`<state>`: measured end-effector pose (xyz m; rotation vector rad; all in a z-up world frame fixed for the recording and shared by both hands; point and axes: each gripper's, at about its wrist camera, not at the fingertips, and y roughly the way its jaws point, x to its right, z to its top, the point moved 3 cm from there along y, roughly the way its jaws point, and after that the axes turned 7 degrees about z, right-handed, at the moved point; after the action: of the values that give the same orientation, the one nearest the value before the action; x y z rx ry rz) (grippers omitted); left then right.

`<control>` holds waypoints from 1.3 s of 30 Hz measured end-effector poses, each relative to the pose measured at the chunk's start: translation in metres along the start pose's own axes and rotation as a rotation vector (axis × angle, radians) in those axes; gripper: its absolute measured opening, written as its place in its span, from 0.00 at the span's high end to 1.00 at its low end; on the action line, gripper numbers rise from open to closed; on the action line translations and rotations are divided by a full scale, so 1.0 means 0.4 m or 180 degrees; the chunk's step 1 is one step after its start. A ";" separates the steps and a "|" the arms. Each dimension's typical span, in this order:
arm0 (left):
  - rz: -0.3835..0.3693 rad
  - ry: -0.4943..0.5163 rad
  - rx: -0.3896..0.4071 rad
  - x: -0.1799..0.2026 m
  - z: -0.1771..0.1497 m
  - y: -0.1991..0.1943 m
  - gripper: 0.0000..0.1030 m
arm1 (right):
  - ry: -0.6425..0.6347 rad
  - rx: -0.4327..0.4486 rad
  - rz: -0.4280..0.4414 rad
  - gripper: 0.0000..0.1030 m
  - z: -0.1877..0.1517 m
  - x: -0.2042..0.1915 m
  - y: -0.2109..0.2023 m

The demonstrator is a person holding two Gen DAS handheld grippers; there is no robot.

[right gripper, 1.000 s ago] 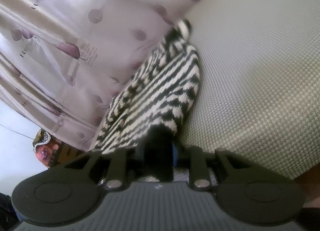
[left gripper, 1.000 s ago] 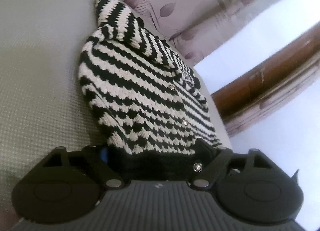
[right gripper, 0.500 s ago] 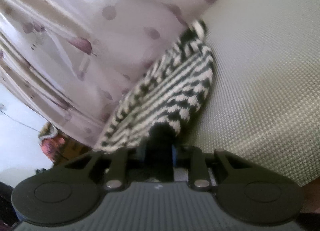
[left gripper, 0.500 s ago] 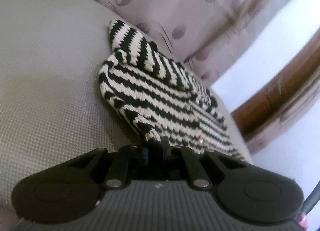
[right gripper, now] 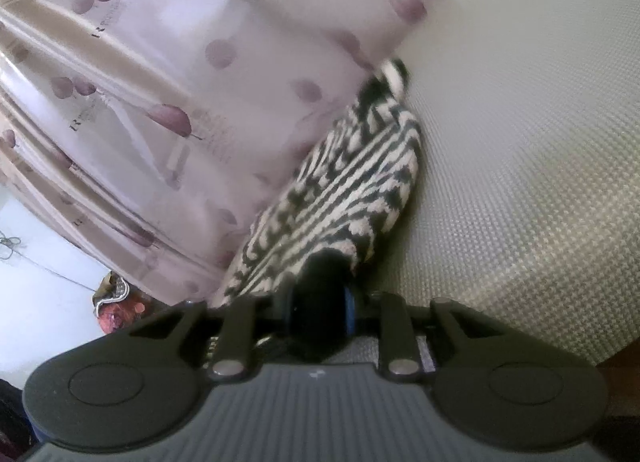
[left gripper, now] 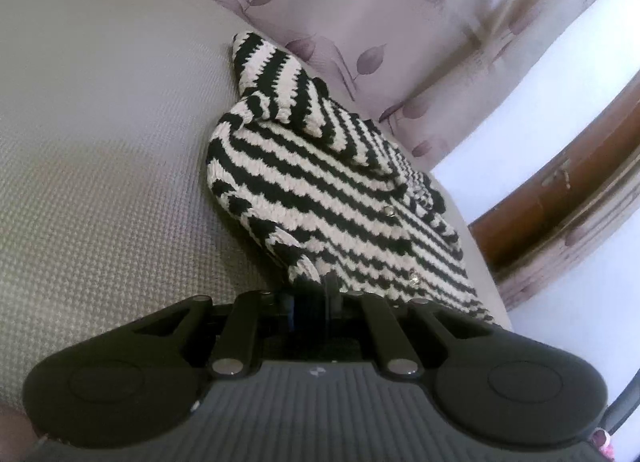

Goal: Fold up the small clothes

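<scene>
Black-and-cream striped knitted cardigan [left gripper: 336,198] lying on grey woven cushion [left gripper: 104,166], left gripper [left gripper: 316,294] clamped on its black hem at six o'clock, right gripper [right gripper: 320,302] with jaws opening around black hem bunched between them, mauve leaf-print curtain [right gripper: 160,110] at ten o'clock.

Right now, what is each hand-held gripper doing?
Left hand-held gripper: shut on the striped sweater's black hem.
Right hand-held gripper: jaws opening, the sweater's black hem between them.
</scene>
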<state>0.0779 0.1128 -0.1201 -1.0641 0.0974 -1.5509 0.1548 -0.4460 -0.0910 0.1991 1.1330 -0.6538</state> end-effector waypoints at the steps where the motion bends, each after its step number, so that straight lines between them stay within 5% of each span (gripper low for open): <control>1: -0.0019 0.0003 -0.0051 -0.002 -0.001 0.005 0.87 | 0.0087 0.0011 0.0023 0.57 0.000 0.008 -0.005; 3: -0.0027 -0.0009 -0.0107 -0.005 -0.004 0.012 0.77 | 0.0156 0.0051 0.0110 0.44 0.001 0.011 -0.011; 9: -0.0134 0.0036 -0.0161 0.004 -0.004 0.020 0.66 | 0.0089 -0.0033 -0.0024 0.44 0.000 -0.002 0.002; 10: -0.0146 0.0014 -0.0153 0.002 -0.005 0.021 0.68 | 0.0088 -0.0044 -0.0049 0.44 0.000 -0.003 0.004; 12: -0.0087 -0.0010 -0.0129 -0.002 -0.006 0.023 0.89 | 0.0036 -0.0092 -0.0154 0.50 0.000 -0.009 0.011; 13: -0.0033 -0.0024 -0.0143 -0.006 -0.008 0.027 0.94 | -0.0006 -0.0120 -0.0216 0.58 -0.001 -0.009 0.015; 14: -0.0054 -0.0071 -0.0124 -0.010 -0.010 0.026 0.94 | -0.0007 -0.0158 -0.0254 0.81 -0.004 -0.005 0.020; 15: -0.0045 -0.0113 -0.0084 -0.013 -0.010 0.022 0.94 | 0.0003 -0.0159 -0.0272 0.83 -0.006 -0.003 0.027; 33: -0.0155 -0.0015 0.0408 0.057 0.049 -0.039 0.94 | 0.0190 0.0298 0.0242 0.83 0.042 -0.033 -0.001; 39: -0.0140 0.0049 0.0454 0.077 0.075 -0.045 0.94 | 0.0019 0.0277 0.0092 0.83 0.062 -0.058 0.005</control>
<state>0.0876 0.1073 -0.0750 -0.9475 -0.0259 -1.5815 0.1692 -0.4470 -0.0600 0.2913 1.1064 -0.6778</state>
